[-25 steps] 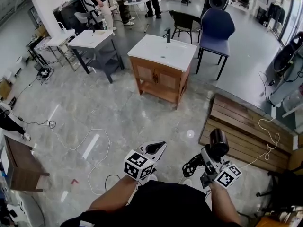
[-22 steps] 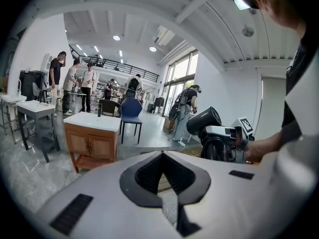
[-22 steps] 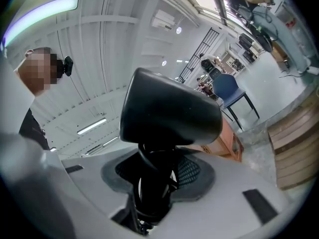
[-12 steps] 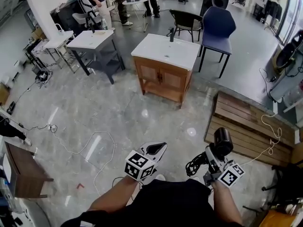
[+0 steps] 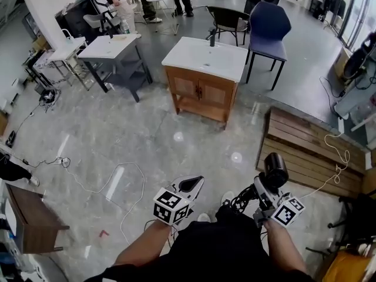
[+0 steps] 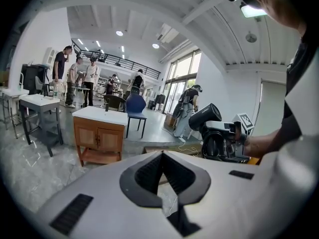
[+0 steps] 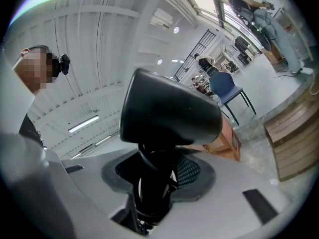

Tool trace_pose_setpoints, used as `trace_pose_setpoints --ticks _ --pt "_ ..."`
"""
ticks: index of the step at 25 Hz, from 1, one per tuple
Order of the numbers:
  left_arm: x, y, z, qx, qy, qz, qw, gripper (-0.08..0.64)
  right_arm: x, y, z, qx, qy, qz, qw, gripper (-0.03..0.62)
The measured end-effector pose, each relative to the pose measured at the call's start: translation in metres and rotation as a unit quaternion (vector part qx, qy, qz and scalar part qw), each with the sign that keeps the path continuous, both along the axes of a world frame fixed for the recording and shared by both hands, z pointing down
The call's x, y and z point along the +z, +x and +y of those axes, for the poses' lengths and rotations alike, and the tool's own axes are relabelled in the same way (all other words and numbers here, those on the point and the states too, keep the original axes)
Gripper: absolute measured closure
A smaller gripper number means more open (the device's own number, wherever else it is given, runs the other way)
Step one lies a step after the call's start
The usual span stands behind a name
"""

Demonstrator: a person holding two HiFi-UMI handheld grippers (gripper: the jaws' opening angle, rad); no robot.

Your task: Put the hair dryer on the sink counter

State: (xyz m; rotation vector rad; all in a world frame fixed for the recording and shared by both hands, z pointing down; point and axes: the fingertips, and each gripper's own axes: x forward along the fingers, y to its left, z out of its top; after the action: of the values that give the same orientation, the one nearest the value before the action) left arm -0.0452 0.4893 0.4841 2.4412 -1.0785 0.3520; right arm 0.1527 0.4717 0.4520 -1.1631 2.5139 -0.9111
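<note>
- Grip: the right gripper [image 5: 264, 189] is clamping the handle of the hair dryer [image 5: 275, 169]. The barrel is standing upright above the jaws, probably to keep its weight over the pads.
- Cord [image 5: 239, 201] is hanging bundled at 9 o'clock of that gripper, presumably looped to keep it off the ground.
- Left gripper [image 5: 190, 185] is riding empty with its jaws pressed together, at 9 o'clock of the dryer and well apart from it.
- Floor [image 5: 117, 140] of polished grey stone is reflecting the ceiling lights. A loose cable [image 5: 88, 181] is lying at 10 o'clock.
- Wooden platform [image 5: 305, 151] is lying at 2 o'clock.
- Sink counter [image 5: 194, 54] is standing at 12 o'clock, well apart from the dryer. Its white top is offering bare space beside the faucet [image 5: 211, 37], and placement is not yet done.
- Blue chair [image 5: 267, 28] is standing at 1 o'clock, with a second basin stand [image 5: 108, 46] at 11 o'clock.
</note>
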Motion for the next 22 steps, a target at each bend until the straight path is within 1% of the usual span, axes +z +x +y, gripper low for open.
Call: trace_pose_setpoints --ticks 5,12,14,17,22 --pt "0.008 -0.012 -0.007 -0.02 -0.009 0.009 0.9997 0.56 0.006 -0.014 -0.017 -0.014 -0.011 0.003 1.0 0.443" --pt "0.023 -0.039 -0.031 -0.054 -0.031 -0.003 0.998 0.56 0.012 -0.038 -0.058 -0.038 -0.017 -0.007 0.999 0.443" --pt "0.023 -0.044 -0.043 -0.061 -0.034 -0.005 0.9975 0.56 0.014 -0.042 -0.074 -0.043 -0.018 -0.011 0.999 0.443" --pt "0.021 -0.043 -0.066 -0.058 -0.029 -0.014 0.9978 0.56 0.015 -0.043 -0.102 -0.046 -0.015 -0.019 0.999 0.443" --pt "0.015 -0.035 -0.125 -0.058 -0.025 -0.022 0.9978 0.56 0.014 -0.036 -0.16 -0.049 -0.011 -0.024 0.998 0.443"
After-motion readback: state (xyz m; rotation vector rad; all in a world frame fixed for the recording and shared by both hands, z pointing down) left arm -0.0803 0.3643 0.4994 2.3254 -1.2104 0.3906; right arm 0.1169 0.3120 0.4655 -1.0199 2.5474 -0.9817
